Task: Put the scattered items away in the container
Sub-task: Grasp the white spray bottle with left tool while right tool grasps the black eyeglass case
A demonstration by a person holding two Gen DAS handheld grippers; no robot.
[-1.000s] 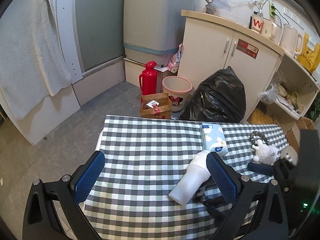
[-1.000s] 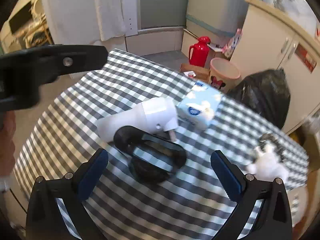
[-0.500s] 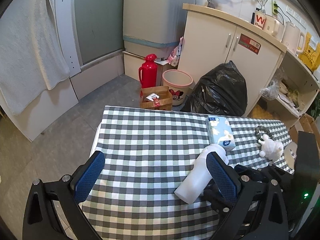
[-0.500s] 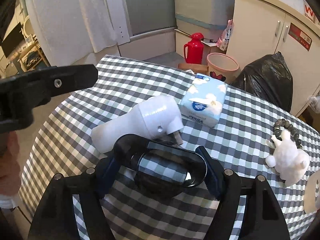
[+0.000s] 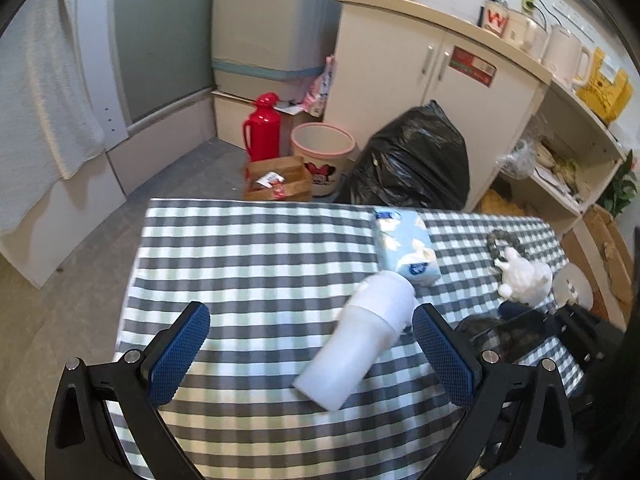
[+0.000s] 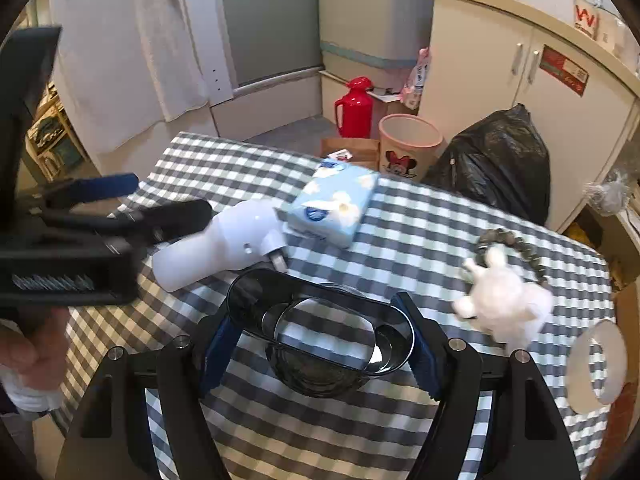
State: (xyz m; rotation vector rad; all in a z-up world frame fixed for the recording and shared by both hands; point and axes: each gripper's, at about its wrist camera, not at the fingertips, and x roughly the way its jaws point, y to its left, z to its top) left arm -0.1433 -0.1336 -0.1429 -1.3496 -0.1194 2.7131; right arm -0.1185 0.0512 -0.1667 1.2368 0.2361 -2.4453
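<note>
Right gripper (image 6: 320,344) is gripping the black tray (image 6: 320,322); left gripper (image 5: 308,356) is hovering with jaws released.

Right jaws are pinching the tray's two ends, holding it low over the desk (image 6: 420,216). Likely next: the left jaws closing on the white dryer (image 5: 360,336), lying at 1 o'clock between them. Beyond, at 12 o'clock of the tray, the tissue pack (image 6: 334,204) is touching the dryer; plush (image 6: 508,300) and beads (image 6: 516,244) are lying at 2 o'clock.

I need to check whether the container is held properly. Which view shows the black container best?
The right wrist view: the black container sits centred, gripped at both ends by the right gripper. The left wrist view shows only a dark, blurred part at right.
</note>
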